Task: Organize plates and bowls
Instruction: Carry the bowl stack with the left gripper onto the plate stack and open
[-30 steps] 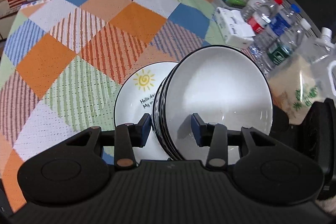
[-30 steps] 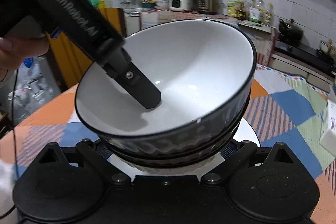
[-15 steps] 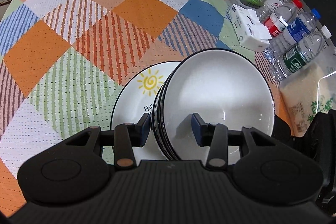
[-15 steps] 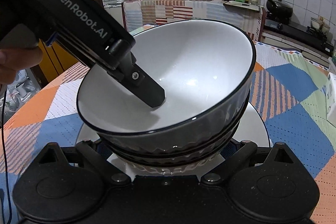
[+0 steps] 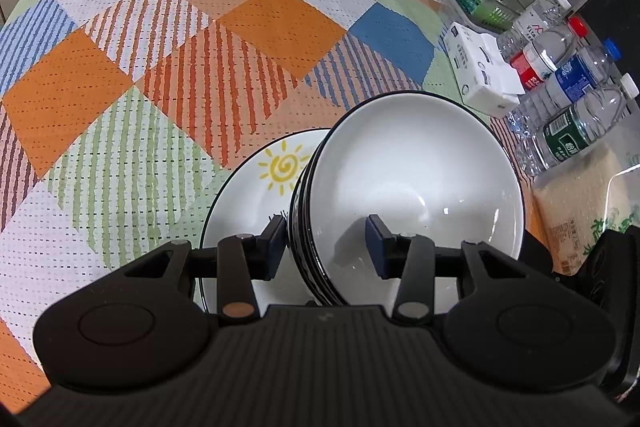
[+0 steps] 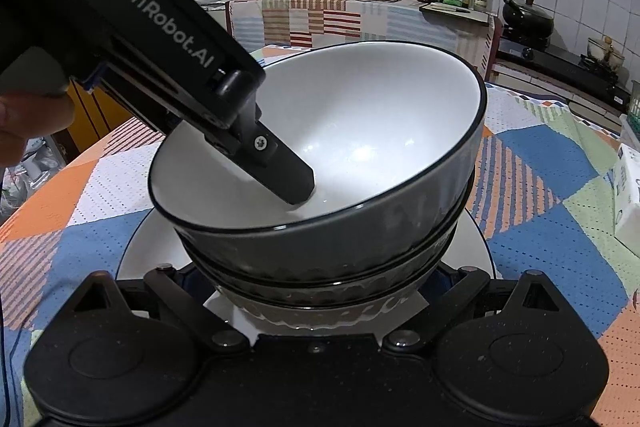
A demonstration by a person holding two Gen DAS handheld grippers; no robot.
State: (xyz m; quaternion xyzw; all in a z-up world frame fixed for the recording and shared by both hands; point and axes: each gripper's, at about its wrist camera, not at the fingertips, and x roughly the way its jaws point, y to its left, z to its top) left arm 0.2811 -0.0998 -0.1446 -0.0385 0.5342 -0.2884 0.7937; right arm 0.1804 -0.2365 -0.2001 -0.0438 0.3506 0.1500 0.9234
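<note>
While the stack of bowls (image 5: 416, 187) rested on the sun-printed plate (image 5: 256, 195), its near wall was straddled by the partly open left gripper (image 5: 326, 243); whether the pads pressed could not be told. The right gripper (image 6: 316, 287) was set around the stack's base, its grip hidden. A setting-down was judged finished, and release seemed called for next.

A table under a patchwork tablecloth (image 5: 168, 75) of orange, blue, green and white squares fills most of the left wrist view. A white plate (image 5: 248, 195) with a yellow sun rests on it at lower centre. At the right edge stand a white carton (image 5: 480, 75) and plastic water bottles (image 5: 568, 107).
</note>
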